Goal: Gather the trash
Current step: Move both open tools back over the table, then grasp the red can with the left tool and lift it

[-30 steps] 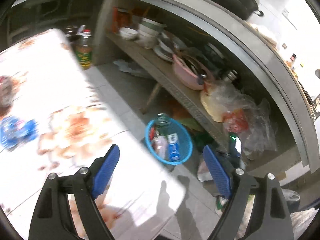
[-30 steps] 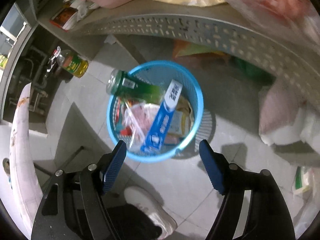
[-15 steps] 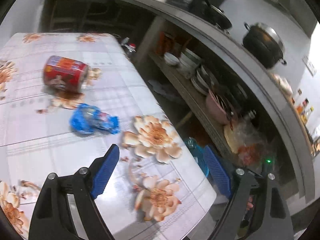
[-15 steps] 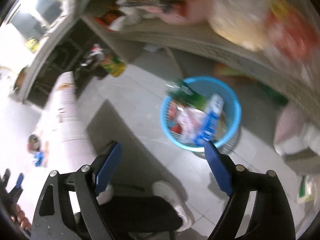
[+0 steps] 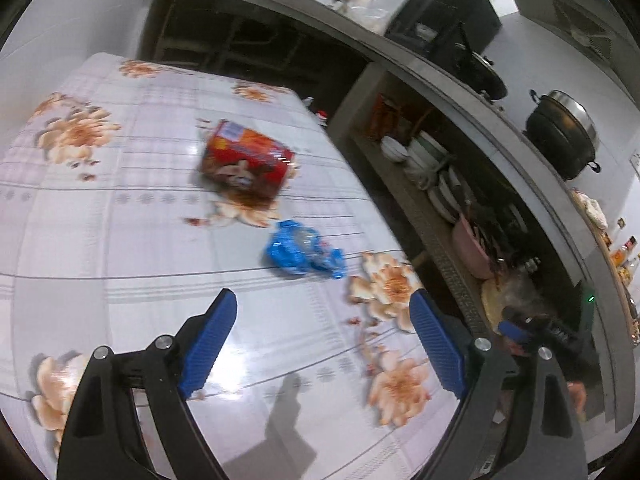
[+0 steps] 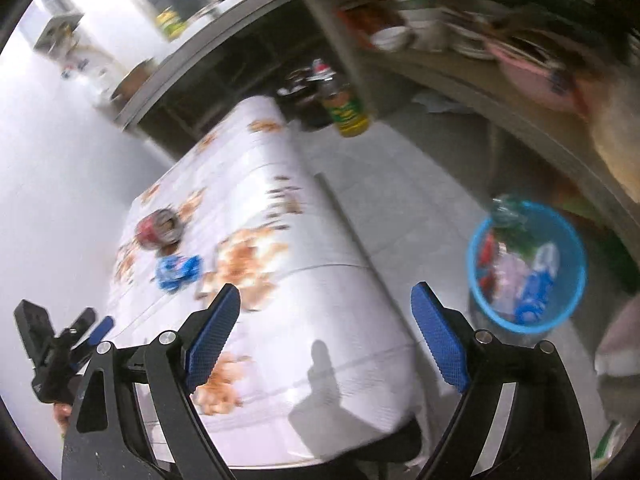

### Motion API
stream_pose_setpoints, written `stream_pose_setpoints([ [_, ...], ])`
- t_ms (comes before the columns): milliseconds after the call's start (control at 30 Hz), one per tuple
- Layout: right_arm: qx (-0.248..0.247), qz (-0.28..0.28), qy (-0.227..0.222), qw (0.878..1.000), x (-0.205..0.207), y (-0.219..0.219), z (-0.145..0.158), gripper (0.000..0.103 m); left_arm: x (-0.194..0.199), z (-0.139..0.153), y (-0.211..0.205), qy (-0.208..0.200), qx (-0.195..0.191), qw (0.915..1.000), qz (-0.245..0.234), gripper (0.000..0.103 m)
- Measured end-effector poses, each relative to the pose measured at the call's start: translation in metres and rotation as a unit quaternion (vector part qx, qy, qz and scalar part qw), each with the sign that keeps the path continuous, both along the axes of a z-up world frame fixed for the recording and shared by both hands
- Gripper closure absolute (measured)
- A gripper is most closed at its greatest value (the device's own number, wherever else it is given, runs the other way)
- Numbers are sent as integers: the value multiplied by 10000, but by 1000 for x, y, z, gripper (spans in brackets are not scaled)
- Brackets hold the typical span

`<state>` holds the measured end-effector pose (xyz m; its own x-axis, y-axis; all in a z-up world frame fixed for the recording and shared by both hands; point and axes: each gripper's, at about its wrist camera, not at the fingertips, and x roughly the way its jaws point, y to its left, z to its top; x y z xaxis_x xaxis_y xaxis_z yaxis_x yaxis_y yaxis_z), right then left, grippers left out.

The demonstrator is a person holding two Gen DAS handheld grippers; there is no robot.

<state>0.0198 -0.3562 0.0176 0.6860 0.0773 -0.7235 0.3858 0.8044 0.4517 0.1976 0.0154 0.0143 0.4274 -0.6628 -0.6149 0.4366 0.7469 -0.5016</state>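
Two pieces of trash lie on the flowered table (image 5: 120,240): one red can (image 5: 246,160) on its side, farther off, and one crumpled blue wrapper (image 5: 304,250) nearer, just right of it. One blue basket (image 6: 576,240) stands on the floor to the table's right, holding several discarded items. Left gripper (image 5: 322,340) hovers above the tabletop, jaws spread and empty. Right gripper (image 6: 326,332) likewise has its jaws spread, nothing between them.

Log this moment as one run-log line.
left gripper: open, empty | right gripper: open, empty | table: red can, blue wrapper | bin: on floor, holds trash
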Motion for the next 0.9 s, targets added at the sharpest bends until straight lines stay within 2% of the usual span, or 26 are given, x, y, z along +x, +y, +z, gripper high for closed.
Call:
stream_pose_setpoints([
  [300, -12, 947, -3, 9955, 56, 52, 16, 20, 9, -10, 24, -42, 267, 9987, 442, 17],
  [567, -328, 1869, 125, 9817, 111, 108, 15, 20, 17, -18, 35, -23, 395, 9970, 659, 17],
  [700, -776, 2493, 107, 9653, 138, 141, 10, 20, 28, -12, 41, 13, 464, 9961, 745, 17],
  [767, -1156, 2850, 68, 9515, 151, 161, 5, 20, 36, -3, 40, -64, 495, 9963, 706, 17],
  [900, -1599, 3404, 161, 9264, 180, 190, -14, 20, 65, 28, 28, -548, 635, 9948, 571, 17],
])
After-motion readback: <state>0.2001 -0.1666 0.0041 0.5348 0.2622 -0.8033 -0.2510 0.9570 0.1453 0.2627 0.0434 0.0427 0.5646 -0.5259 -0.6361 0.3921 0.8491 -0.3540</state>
